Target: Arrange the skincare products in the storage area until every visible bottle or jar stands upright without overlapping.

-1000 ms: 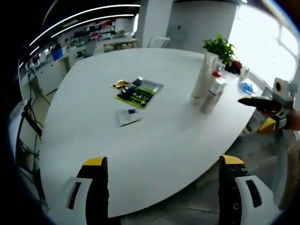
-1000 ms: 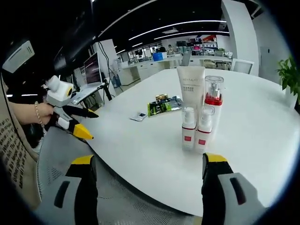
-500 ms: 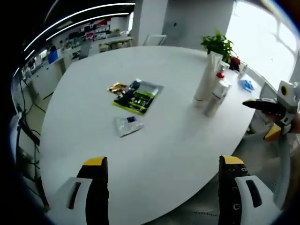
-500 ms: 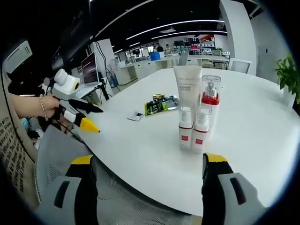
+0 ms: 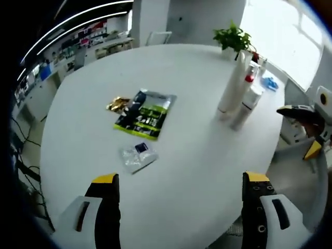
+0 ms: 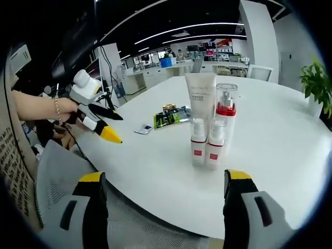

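Four skincare containers stand upright in a tight group on the white table (image 6: 270, 145): a tall white tube (image 6: 201, 98), a clear pump bottle with a red collar (image 6: 226, 115) and two small white pump bottles (image 6: 198, 148) (image 6: 214, 150) in front. From the left gripper view the same group shows at right, with the tube (image 5: 232, 85) and a small bottle (image 5: 244, 111). My right gripper (image 6: 165, 176) is open and empty, short of the bottles. My left gripper (image 5: 181, 178) is open and empty over the table's near part, and also appears (image 6: 115, 127) held in a hand.
A green sachet pack (image 5: 142, 111), a gold wrapper (image 5: 118, 104) and a small clear sachet (image 5: 137, 155) lie flat mid-table. A potted plant (image 5: 233, 36) stands at the far edge. A mesh chair (image 6: 52, 171) sits beside the table. The right gripper (image 5: 303, 132) hangs off the table's right edge.
The left gripper has moved forward and tilted down over the table, so the sachets look nearer. The right view has shifted slightly; the bottles have not moved.
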